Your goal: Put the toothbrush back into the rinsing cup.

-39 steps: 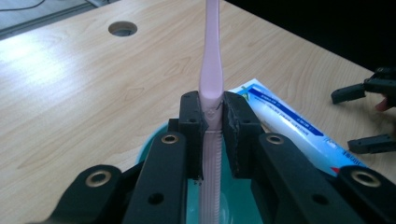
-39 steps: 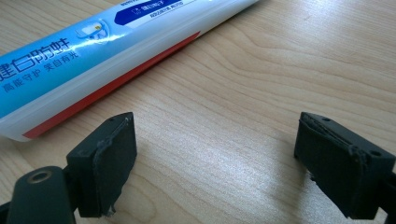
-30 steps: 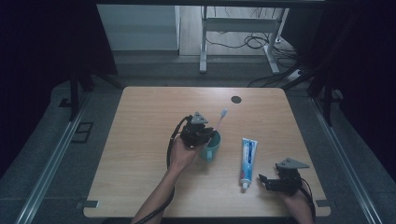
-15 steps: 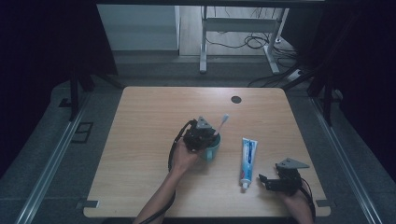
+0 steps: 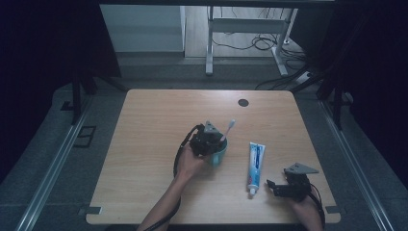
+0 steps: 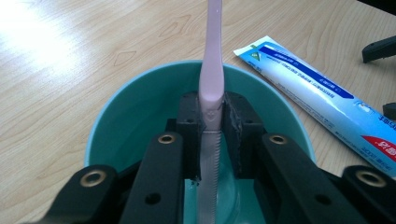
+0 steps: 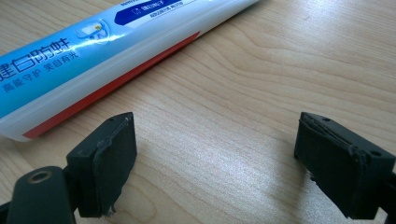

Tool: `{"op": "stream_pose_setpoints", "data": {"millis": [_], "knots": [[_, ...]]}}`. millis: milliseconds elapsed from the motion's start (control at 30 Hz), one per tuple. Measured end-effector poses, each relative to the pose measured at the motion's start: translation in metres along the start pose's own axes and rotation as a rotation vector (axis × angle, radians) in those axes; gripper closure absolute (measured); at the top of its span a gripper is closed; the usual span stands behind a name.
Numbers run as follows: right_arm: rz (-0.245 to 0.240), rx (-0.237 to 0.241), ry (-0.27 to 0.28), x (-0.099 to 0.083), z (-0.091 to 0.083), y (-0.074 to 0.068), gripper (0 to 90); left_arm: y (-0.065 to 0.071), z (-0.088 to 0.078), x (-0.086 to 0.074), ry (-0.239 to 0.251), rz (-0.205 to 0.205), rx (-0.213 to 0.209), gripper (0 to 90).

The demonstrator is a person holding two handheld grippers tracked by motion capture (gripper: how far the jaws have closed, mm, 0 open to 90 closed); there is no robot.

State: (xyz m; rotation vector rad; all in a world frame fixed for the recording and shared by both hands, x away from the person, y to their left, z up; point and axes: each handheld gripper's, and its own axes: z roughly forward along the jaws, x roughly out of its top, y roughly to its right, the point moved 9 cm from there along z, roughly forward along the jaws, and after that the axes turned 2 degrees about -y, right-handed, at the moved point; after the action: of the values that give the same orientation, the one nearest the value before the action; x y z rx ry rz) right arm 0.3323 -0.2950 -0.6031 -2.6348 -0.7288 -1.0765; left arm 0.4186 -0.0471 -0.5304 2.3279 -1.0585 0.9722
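Our left forearm reaches in from the counter's near edge toward its middle, and our left hand-held gripper (image 5: 208,140) tips downward there, its jaws nearly together with a thin handle between the pads. Our right hand-held gripper (image 5: 287,186) lies low by the near right corner, level with the counter, its jaws spread wide apart with nothing between them.

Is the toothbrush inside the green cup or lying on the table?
Inside. The toothbrush stands in the cup, its handle between the left gripper pads, its head sticking out above the rim in the high view.
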Motion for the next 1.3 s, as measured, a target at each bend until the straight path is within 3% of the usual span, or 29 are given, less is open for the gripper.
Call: {"op": "stream_pose_setpoints", "data": {"millis": [100, 500, 700, 900, 1133, 1300], "knots": [[0.000, 0.000, 0.000, 0.000, 0.000, 0.000, 12.8, 0.001, -0.002, 0.002, 0.010, -0.014, -0.004, 71.0], [-0.003, 0.000, 0.002, 0.000, 0.000, 0.000, 12.8, 0.002, -0.017, 0.009, 0.044, -0.004, 0.012, 55.6], [-0.002, 0.000, 0.002, 0.000, 0.000, 0.000, 12.8, 0.004, -0.024, 0.008, 0.043, 0.000, 0.016, 41.5], [-0.001, 0.000, 0.001, 0.000, 0.000, 0.000, 12.8, 0.002, -0.032, 0.008, 0.049, -0.011, 0.011, 34.4], [-0.001, 0.000, 0.001, 0.000, 0.000, 0.000, 12.8, -0.001, -0.041, 0.008, 0.040, -0.023, 0.033, 20.0], [-0.002, 0.000, 0.001, 0.000, 0.000, 0.000, 12.8, -0.005, -0.051, 0.005, 0.039, -0.018, 0.044, 14.5]]}}
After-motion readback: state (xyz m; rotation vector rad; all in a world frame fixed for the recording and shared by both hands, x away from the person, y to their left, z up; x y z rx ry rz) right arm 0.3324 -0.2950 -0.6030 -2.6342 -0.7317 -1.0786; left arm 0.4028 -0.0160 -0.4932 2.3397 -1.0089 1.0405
